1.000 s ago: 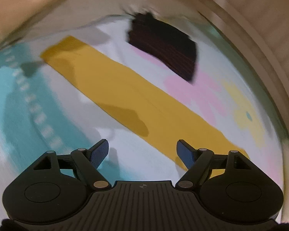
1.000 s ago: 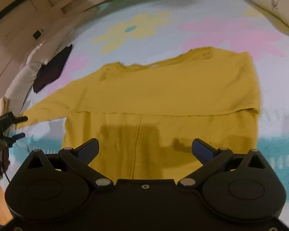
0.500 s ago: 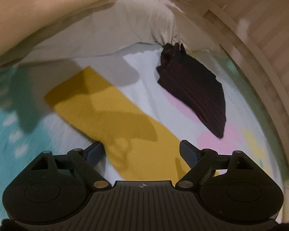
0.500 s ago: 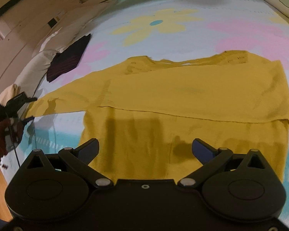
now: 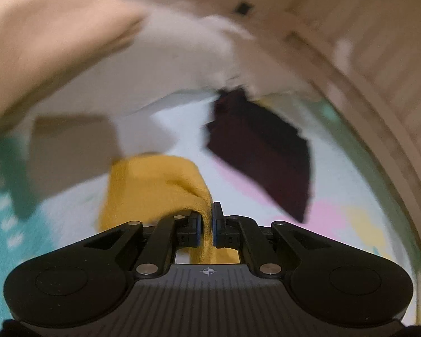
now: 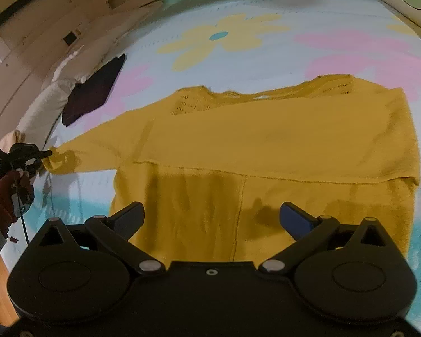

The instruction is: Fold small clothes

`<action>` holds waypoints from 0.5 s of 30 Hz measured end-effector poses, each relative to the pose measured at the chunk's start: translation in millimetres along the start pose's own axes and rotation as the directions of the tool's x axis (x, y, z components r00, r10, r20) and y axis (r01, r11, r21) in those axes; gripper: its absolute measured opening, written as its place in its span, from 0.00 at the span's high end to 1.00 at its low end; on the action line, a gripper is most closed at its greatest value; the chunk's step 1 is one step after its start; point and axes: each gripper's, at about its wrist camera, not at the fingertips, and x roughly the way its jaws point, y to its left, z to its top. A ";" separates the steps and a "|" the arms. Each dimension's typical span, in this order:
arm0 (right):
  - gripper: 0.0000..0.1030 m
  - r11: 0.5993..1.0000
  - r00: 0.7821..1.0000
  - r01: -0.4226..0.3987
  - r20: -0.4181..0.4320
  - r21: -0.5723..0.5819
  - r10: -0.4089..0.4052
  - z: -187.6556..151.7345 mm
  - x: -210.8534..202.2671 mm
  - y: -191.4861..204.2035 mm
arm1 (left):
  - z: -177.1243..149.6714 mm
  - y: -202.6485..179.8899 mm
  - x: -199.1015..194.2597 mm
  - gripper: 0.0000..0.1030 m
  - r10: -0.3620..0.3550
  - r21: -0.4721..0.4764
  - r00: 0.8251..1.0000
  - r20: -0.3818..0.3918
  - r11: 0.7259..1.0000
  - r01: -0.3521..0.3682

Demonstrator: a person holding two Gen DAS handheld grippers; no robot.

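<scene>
The left gripper's fingers were pinched tight on the sleeve end of the yellow sweater, spread flat on the flowered bed, while the right gripper hovered above its hem, angled downward, fingers wide apart, holding nothing.

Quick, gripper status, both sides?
Left gripper: closed on the cuff end of the yellow sweater's sleeve.
Right gripper: open, holding nothing, above the sweater's body.

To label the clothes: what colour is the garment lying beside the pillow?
Very dark maroon, almost black; the garment shows best in the left wrist view.
</scene>
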 end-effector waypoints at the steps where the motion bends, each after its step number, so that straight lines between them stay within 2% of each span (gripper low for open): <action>1: 0.00 1.000 1.000 0.002 0.007 0.001 -0.002 0.7 -2.6 -1.4 | 1.0 -13.2 -6.7 0.94 -0.021 0.022 1.000 0.013 1.000 0.021; 4: 0.00 1.000 1.000 0.004 0.028 0.010 -0.004 3.2 -10.5 -6.4 | -2.8 -63.9 -31.5 0.94 -0.086 0.113 0.996 0.021 0.990 0.083; 6: 0.00 1.000 0.999 0.000 0.046 0.026 -0.002 5.5 -17.2 -11.8 | -12.8 -102.2 -50.5 0.94 -0.148 0.188 0.989 0.022 0.972 0.141; 10: 0.00 0.998 0.995 -0.007 0.097 0.059 0.001 10.1 -36.0 -24.6 | -46.8 -176.3 -86.3 0.94 -0.271 0.311 0.963 -0.010 0.914 0.260; 15: 0.00 0.993 0.985 -0.030 0.175 0.113 0.010 15.2 -64.4 -42.2 | -117.6 -254.7 -107.0 0.94 -0.368 0.404 0.921 -0.126 0.829 0.387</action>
